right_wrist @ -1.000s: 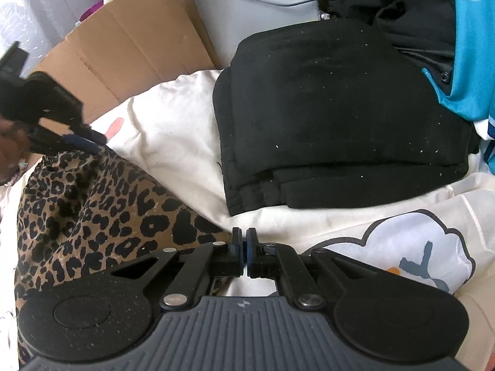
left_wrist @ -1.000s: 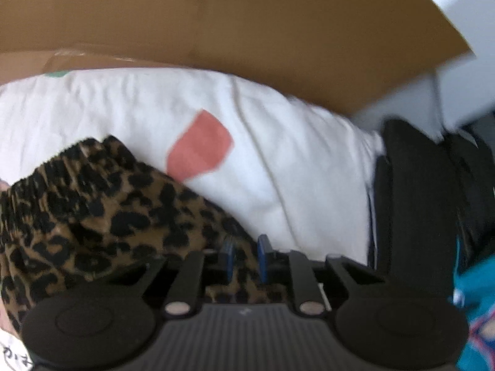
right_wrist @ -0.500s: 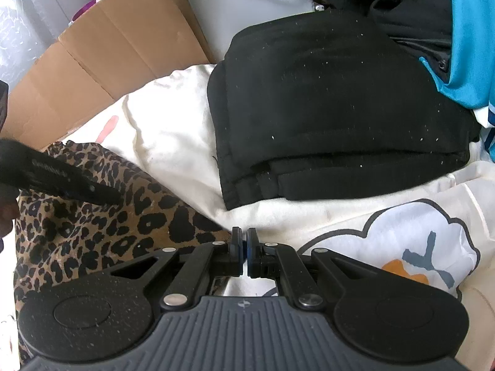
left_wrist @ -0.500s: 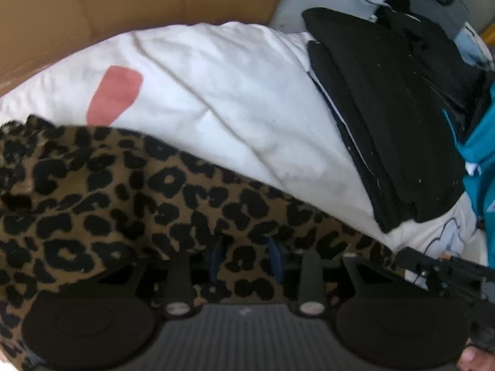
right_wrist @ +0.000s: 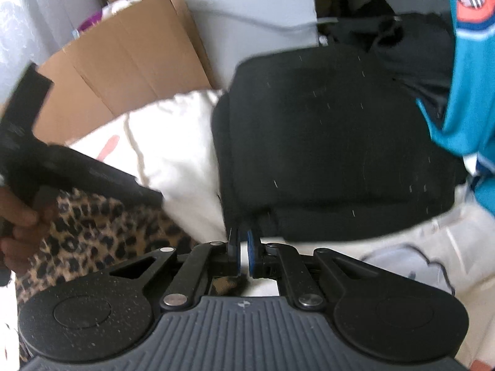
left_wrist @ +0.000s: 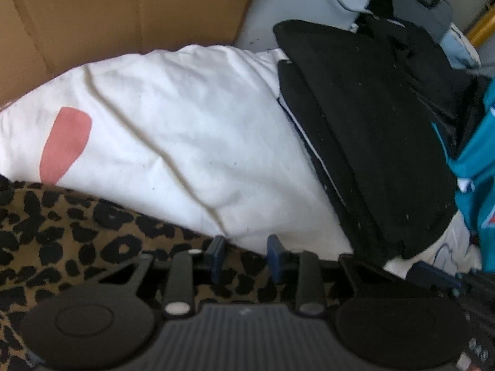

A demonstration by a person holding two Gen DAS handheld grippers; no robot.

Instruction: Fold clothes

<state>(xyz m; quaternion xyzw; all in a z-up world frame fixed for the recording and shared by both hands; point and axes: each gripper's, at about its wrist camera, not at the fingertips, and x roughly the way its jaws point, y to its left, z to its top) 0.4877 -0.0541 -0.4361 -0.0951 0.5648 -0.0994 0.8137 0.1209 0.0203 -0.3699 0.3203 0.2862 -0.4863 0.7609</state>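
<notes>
The leopard-print garment lies spread at the near left of the scene on a white sheet, and both tools sit at its near edge, probably so that an edge can be taken up and laid over for a fold. The left gripper points steeply down at the garment's far border; its blue fingers stand a narrow way apart and are closing, with the leopard cloth under and between them, though the pads do not visibly press on it. In the right wrist view a person's hand holds that tool over the left part of the cloth. The right gripper has its fingers drawn nearly together with only a thin slit between, and nothing visibly caught there; a scrap of leopard print shows below it, so it seems to hover at the garment's right corner. Beyond, to the right, a folded black garment sits squarely stacked, presumably finished and set aside, with a teal jersey at the far right, seemingly waiting its turn. Flattened cardboard leans behind the sheet. The sheet carries a pink patch and a cloud drawing; no writing or brand can be read anywhere.
</notes>
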